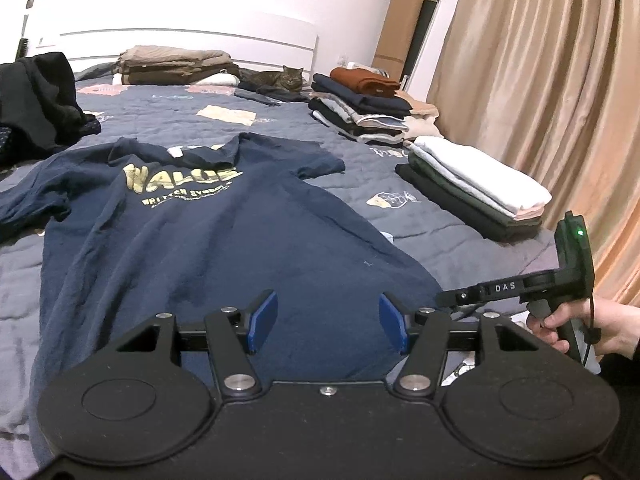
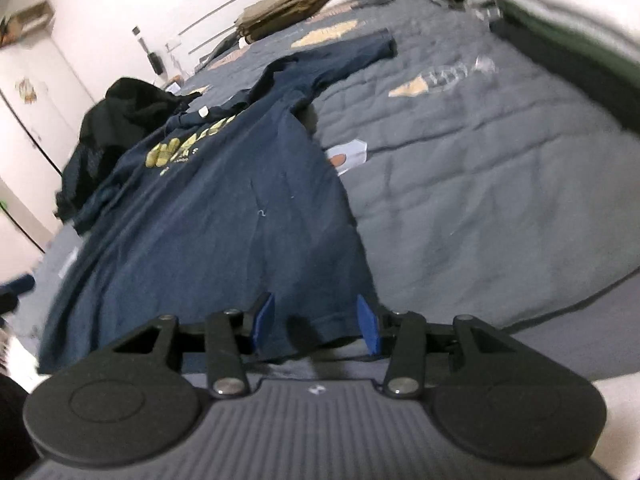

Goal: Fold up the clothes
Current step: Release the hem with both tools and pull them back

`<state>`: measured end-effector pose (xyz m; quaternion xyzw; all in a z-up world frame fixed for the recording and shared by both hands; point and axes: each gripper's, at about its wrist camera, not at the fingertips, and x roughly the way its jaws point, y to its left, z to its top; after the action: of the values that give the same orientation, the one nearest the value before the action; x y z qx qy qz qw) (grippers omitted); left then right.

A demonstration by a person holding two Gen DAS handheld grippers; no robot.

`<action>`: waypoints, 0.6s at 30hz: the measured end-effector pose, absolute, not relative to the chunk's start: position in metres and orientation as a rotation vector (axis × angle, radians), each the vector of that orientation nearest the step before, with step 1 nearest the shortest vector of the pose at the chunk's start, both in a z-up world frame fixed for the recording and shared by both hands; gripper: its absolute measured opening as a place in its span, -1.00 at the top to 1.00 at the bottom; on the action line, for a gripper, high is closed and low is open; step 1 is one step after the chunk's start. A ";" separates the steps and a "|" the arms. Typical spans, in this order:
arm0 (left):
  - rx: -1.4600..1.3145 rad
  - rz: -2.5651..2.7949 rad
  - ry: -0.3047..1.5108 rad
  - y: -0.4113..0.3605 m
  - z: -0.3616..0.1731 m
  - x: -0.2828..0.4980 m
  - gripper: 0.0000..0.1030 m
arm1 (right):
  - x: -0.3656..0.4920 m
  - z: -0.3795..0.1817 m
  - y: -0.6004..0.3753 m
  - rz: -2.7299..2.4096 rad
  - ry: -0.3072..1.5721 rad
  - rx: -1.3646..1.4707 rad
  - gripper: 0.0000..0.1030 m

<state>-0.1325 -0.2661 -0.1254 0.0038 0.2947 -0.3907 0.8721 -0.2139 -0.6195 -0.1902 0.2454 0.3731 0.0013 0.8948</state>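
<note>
Both hand-held grippers apart (empty): left (image 1: pixel 327 326), right (image 2: pixel 316 326) | over T-shirt (image 1: pixel 192 236) hem | bedspread (image 2: pixel 480 200) beside bare

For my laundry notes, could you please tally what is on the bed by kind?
Navy T-shirt spread flat: 1
Folded clothes stacks: 3
Unfolded dark clothes heap: 1
Cat: 1
Total: 6

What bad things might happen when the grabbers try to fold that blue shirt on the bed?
1. Both grippers, left and right, stand open over the navy T-shirt hem; a pinch might catch the grey quilt too.
2. One sleeve lies bunched, so the fold may come out lopsided.
3. The tabby cat by the headboard might walk onto the shirt.
</note>
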 end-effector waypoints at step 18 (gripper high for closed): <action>-0.019 -0.795 0.631 -0.261 -0.124 -0.126 -0.09 | -0.243 -0.164 -0.643 -0.087 0.655 0.675 0.92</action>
<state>-0.1265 -0.2611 -0.1245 -0.0092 0.3021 -0.3806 0.8740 -0.2433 -0.6434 -0.1640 0.3251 0.3156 -0.0417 0.8905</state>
